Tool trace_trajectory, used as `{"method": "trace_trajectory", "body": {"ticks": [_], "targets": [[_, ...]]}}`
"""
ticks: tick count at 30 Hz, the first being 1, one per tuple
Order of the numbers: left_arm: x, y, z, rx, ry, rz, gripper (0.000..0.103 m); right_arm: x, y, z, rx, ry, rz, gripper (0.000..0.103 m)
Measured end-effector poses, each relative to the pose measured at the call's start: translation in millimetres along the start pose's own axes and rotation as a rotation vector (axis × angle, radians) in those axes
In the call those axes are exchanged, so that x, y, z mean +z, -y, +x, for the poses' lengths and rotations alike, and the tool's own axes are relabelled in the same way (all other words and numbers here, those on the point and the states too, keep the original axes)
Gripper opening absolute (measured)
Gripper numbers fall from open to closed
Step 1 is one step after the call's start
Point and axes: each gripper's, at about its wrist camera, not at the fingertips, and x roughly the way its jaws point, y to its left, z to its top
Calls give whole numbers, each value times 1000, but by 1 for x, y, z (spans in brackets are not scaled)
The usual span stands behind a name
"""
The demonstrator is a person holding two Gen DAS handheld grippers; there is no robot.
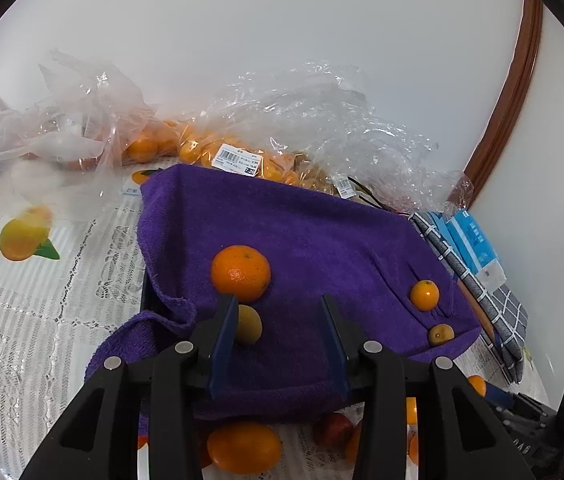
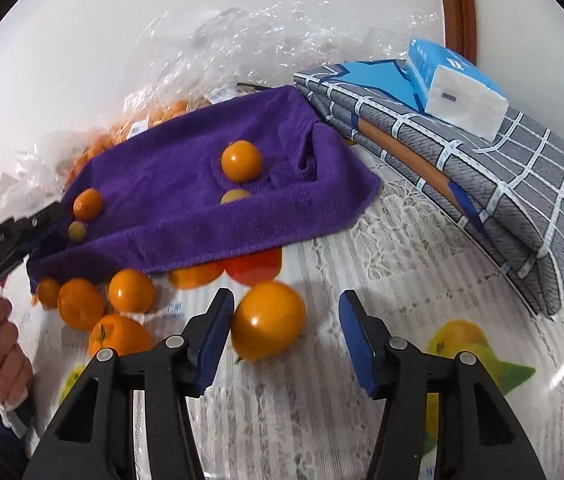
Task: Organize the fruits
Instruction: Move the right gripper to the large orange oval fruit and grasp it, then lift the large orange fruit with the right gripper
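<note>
Right wrist view is showing the right gripper (image 2: 286, 332) wide open around a big orange (image 2: 268, 320) on the table near the purple towel's (image 2: 186, 184) front edge. It looks round, smooth, maybe slippery; squeezing its middle seems best. The left gripper (image 1: 278, 340) is hanging open over the towel.

Lace-covered table (image 2: 382, 264) bearing purple towel (image 2: 186, 184), oranges (image 2: 268, 320), folded cloth (image 2: 482, 184)
</note>
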Motion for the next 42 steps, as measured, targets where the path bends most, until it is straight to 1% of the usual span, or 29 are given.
{"method": "trace_trajectory", "body": {"ticks": [1, 5, 8, 10, 13, 16, 19, 22, 23, 26, 28, 30, 33, 36, 37, 40, 41, 42], "targets": [[0, 0, 0, -3, 1, -1, 39, -1, -2, -1, -18, 4, -8, 53], [-1, 2, -2, -3, 4, 6, 39, 1, -7, 3, -37, 4, -32, 45], [-2, 3, -5, 6, 10, 13, 39, 3, -19, 8, -56, 0, -92, 33], [-3, 3, -7, 7, 15, 12, 39, 3, -29, 8, -68, 1, -141, 32], [-1, 2, -13, -13, 30, -1, 39, 2, -31, 3, -71, 26, -161, 32], [-4, 1, -20, -12, 38, -5, 39, 1, -22, -7, -55, 66, -119, 32], [-11, -1, -30, -8, 39, -9, 39, 2, -8, -18, -52, 125, -39, 32], [-19, -1, -39, 16, 33, -1, 39, 1, 4, -24, -59, 158, 31, 32], [-23, -3, -44, 23, 30, -7, 39, 2, 6, -24, -62, 159, 41, 32], [-29, -7, -54, 4, 32, -21, 39, 4, 3, -22, -59, 152, 32, 32], [-34, -8, -58, 18, 29, -11, 39, 4, 1, -23, -59, 155, 18, 32], [-38, -7, -57, 25, 12, 1, 39, 4, 0, -23, -55, 155, 12, 32], [-46, -3, -47, 49, -48, 31, 39, 5, 1, -20, -52, 142, 15, 32], [-51, 2, -32, 110, -116, 67, 39, 5, 1, -18, -49, 134, 17, 32], [-51, 3, -30, 126, -121, 72, 39, 5, 1, -18, -47, 131, 17, 32], [-51, 2, -21, 139, -156, 67, 39, 5, -1, -17, -52, 127, 11, 32], [-51, 2, -17, 137, -181, 72, 39, 5, -1, -17, -54, 127, 7, 32], [-52, 4, -16, 143, -178, 82, 39, 5, -3, -17, -51, 125, 4, 33]]}}
